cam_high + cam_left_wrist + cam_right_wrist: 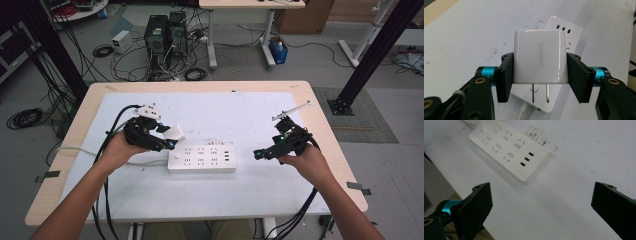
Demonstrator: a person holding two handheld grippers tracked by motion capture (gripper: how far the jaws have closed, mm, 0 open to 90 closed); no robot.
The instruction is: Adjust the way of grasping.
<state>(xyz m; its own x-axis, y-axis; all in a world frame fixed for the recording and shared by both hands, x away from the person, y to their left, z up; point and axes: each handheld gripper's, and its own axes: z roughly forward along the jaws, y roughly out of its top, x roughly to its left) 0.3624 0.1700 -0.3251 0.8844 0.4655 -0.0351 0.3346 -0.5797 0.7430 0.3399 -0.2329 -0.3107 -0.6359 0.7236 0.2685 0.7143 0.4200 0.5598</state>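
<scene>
1. As the high view shows it, my left gripper (167,138) holds a small white glossy plastic wall charger with two metal prongs (174,133) just above the left end of the long white plastic power strip (201,158), which lies flat at the middle of the white sheet-covered table (150,195).
2. In the left gripper view the jaws stand closed on the charger (540,57), one black pad on each flat side, low on the body near the prong face; the prongs (540,93) hang free below the pads, over the strip (564,32).
3. My right gripper (259,154) rests to the right of the strip, apart from it; in the right gripper view (541,205) its jaws stand wide apart with nothing between them, and the strip's end with three small ports (510,152) lies beyond.
4. Handling, in my judgement: the charger is light and rigid. Its shell is smooth and shiny, so it could slip or twist between the pads under push. The prongs are thin and may bend if they meet the socket off line.
5. Hold point, in my judgement: the two flat sides, as now, kept clear of the prongs.
6. The strip looks light enough to slide on the sheet; the free right gripper could steady its right end.
</scene>
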